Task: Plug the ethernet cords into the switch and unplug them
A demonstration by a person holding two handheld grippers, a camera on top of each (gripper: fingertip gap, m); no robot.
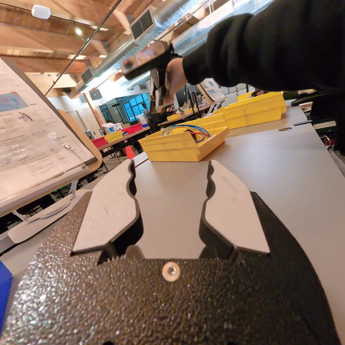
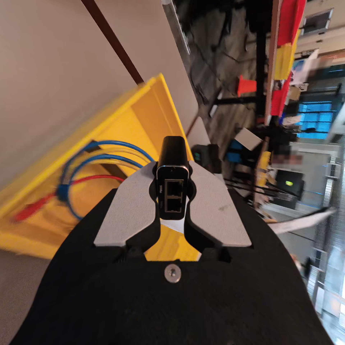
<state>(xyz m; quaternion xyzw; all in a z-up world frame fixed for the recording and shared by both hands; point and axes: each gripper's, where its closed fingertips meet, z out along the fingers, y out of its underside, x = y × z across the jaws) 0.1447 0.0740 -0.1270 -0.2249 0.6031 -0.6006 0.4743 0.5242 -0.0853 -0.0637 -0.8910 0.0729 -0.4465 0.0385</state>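
Busy workshop, grey table (image 1: 261, 168) with a yellow bin (image 2: 130, 130) on it. Right gripper (image 2: 172, 186) is clamped on the black switch (image 2: 172, 194), lifted above the bin, long axis along the fingers, two empty ports facing back toward the camera. Cords (image 2: 104, 160), blue, yellow and red, lie coiled in the bin below-left. Left gripper (image 1: 170, 179) is spread, empty, low over the table, bin straight ahead, so probably the nearer one to fetch a cord.

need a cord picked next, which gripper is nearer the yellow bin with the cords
Right. The right gripper, shut on the switch, hangs just above the bin and its cords. The left gripper is open, low over the table, short of the bin.
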